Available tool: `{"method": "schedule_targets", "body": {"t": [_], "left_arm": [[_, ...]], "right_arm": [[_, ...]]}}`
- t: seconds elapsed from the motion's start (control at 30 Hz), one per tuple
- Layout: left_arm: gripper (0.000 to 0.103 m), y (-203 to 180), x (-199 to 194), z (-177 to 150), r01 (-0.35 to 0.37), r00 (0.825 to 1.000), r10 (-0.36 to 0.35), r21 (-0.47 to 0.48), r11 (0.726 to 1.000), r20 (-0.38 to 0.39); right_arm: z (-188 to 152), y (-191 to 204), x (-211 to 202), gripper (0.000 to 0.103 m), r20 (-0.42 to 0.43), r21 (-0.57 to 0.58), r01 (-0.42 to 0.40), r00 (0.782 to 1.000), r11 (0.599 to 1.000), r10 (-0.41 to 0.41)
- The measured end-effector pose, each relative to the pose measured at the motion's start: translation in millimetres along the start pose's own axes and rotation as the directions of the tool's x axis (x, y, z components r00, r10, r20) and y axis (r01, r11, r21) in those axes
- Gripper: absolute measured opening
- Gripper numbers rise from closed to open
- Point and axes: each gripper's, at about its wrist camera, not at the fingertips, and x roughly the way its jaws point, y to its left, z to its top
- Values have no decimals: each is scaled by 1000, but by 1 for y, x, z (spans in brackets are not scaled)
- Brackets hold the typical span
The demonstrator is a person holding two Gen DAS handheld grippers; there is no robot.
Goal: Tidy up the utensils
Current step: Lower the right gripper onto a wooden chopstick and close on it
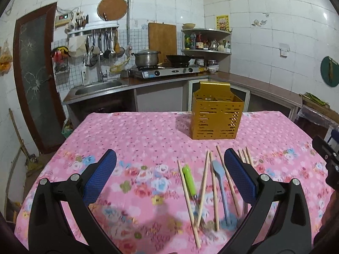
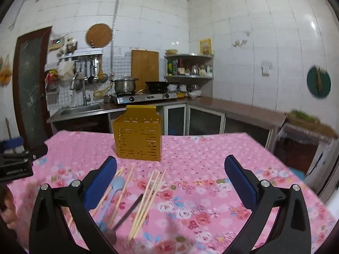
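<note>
A yellow perforated utensil holder [image 1: 216,116] [image 2: 138,136] stands upright near the far side of the pink floral tablecloth [image 1: 137,139] [image 2: 201,158]. Loose wooden chopsticks [image 1: 203,186] [image 2: 148,199], a green-handled tool [image 1: 189,180], a pale blue spatula [image 1: 220,188] [image 2: 112,196] and a dark-handled utensil [image 2: 129,211] lie flat in front of it. My left gripper [image 1: 169,158] hovers open over the cloth, left of the pile. My right gripper [image 2: 169,165] is open too, with the pile by its left finger. Nothing sits between either pair of fingers.
Beyond the table runs a kitchen counter with a sink [image 1: 99,86], a gas stove [image 1: 165,71] carrying a pot and a wok, and a corner shelf of bottles [image 1: 205,42]. The other gripper shows at the frame edge [image 1: 326,160] [image 2: 14,165].
</note>
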Motion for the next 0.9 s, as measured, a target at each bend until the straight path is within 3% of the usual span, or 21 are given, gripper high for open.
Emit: {"method": "schedule_targets", "body": {"t": [0.2, 0.33, 0.53, 0.7, 0.83, 0.9], "left_arm": [[98, 7, 45, 16, -1, 999, 0, -8, 1000, -51], [98, 14, 81, 22, 1, 992, -7, -47, 999, -127], [98, 15, 128, 18, 3, 969, -20, -72, 997, -247], [98, 15, 146, 0, -27, 962, 12, -48, 998, -272], [97, 18, 160, -13, 3, 949, -25, -72, 997, -313], [92, 20, 165, -17, 15, 944, -42, -86, 996, -327]], "right_arm": [[0, -8, 59, 99, -124, 33, 22, 992, 999, -18], [-1, -9, 90, 99, -151, 27, 47, 988, 999, -43], [-13, -5, 151, 99, -286, -9, 56, 957, 998, -56], [-27, -2, 187, 99, -369, -47, 41, 928, 998, -56], [-39, -1, 202, 98, -411, -43, 30, 910, 999, -45], [-45, 1, 206, 93, -428, -49, 30, 902, 998, -49]]}}
